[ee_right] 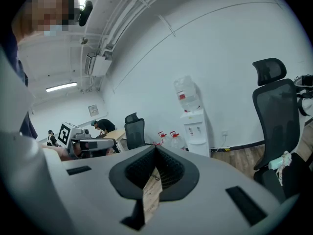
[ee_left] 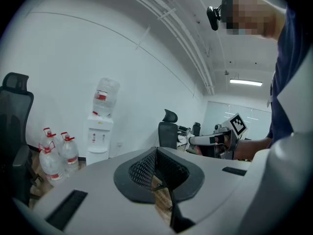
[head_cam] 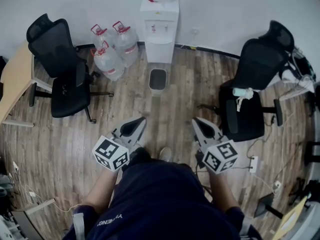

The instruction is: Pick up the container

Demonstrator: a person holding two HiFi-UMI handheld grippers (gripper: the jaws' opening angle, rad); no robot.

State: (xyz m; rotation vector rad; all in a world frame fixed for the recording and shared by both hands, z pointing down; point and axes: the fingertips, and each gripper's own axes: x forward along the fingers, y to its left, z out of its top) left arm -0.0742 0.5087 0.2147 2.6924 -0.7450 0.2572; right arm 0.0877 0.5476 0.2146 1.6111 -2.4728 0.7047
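The floor (head_cam: 180, 91) is brown wood planking, with one black chair (head_cam: 62, 69) at ten o'clock, another black chair (head_cam: 255, 79) at two, and a white water dispenser (head_cam: 160, 26) at twelve beside clear bottles (head_cam: 112, 51) with red caps. The left tool (head_cam: 140, 121) and right tool (head_cam: 197, 121) are pale grey with black-and-white square markers. The small bin (head_cam: 158, 79) looks dark grey, perhaps black.

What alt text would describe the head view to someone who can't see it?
A person looks down at a left claw and a right claw, both shut and empty, held over a wooden floor. Ahead stand a water dispenser, three water jugs and a bin, flanked by a left chair and a right chair.
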